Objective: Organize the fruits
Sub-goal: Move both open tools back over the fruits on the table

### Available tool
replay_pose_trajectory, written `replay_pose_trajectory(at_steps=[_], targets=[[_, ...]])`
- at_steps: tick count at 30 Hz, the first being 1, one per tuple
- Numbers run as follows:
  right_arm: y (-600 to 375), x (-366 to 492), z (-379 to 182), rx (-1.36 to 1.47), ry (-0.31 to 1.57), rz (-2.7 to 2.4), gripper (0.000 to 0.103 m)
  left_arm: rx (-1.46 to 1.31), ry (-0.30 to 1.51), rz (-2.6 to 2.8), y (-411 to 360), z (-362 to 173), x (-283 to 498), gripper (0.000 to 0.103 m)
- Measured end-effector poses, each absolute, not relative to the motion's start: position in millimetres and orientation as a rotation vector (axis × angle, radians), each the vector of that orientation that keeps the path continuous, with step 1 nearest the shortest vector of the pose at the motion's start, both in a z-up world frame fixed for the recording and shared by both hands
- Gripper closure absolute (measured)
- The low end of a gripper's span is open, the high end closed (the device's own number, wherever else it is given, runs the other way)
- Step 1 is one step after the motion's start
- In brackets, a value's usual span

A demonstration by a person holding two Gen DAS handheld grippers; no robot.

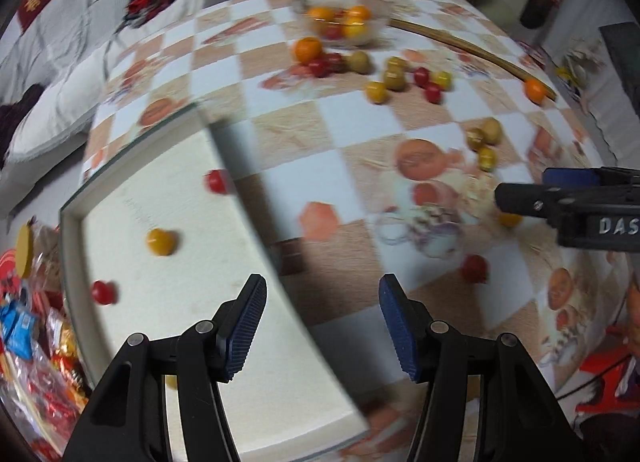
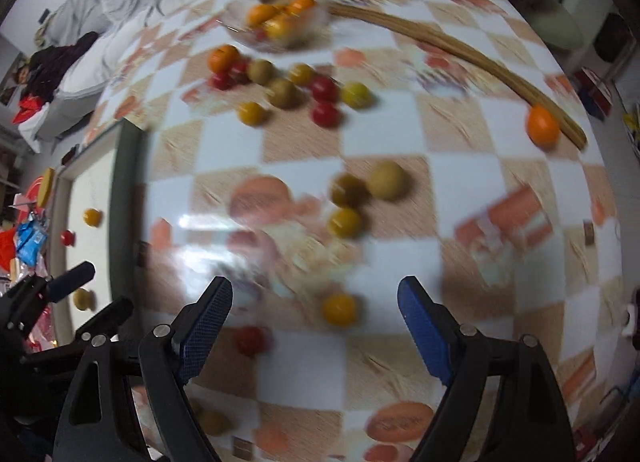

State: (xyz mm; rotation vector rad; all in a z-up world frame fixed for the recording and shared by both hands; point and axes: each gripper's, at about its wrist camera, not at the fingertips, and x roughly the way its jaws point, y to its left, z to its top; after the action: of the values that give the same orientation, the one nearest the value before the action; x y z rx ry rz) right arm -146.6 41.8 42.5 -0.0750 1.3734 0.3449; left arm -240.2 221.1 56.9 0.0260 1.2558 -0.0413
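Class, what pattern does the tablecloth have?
The tablecloth has beige and white checks with printed pictures, clearest in the right wrist view.

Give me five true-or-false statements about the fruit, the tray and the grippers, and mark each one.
1. The left gripper holds a red fruit. False: nothing sits between its fingers.
2. The shallow white rectangular tray contains a small round yellow fruit. True.
3. The clear glass bowl is empty. False: orange and yellow fruits lie in it.
4. An orange fruit lies against the long wooden stick. True.
5. The right gripper is shut. False: its fingers stand wide apart.
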Motion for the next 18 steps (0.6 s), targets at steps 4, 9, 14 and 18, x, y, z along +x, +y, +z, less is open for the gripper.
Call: replay_pose_trajectory(at_steps=[4,9,14,18], targets=[[23,-153,31,-0.074,1.401,0.319,0.016,0.052,1.265,-0.129,188,53,-241,0.043],[21,-155,21,-0.083,1.403,0.339,0.024,0.060,1.274,-0.186,170,50,-243,0.043],[29,-155,13,-0.094,1.416,0.380,0.043,0.084,1.280,-0.220,160,42,-241,0.043],[33,-156,13,-0.143,1.405,0.396,0.049,0.091,1.283,-0.237,151,37,-238,0.043]])
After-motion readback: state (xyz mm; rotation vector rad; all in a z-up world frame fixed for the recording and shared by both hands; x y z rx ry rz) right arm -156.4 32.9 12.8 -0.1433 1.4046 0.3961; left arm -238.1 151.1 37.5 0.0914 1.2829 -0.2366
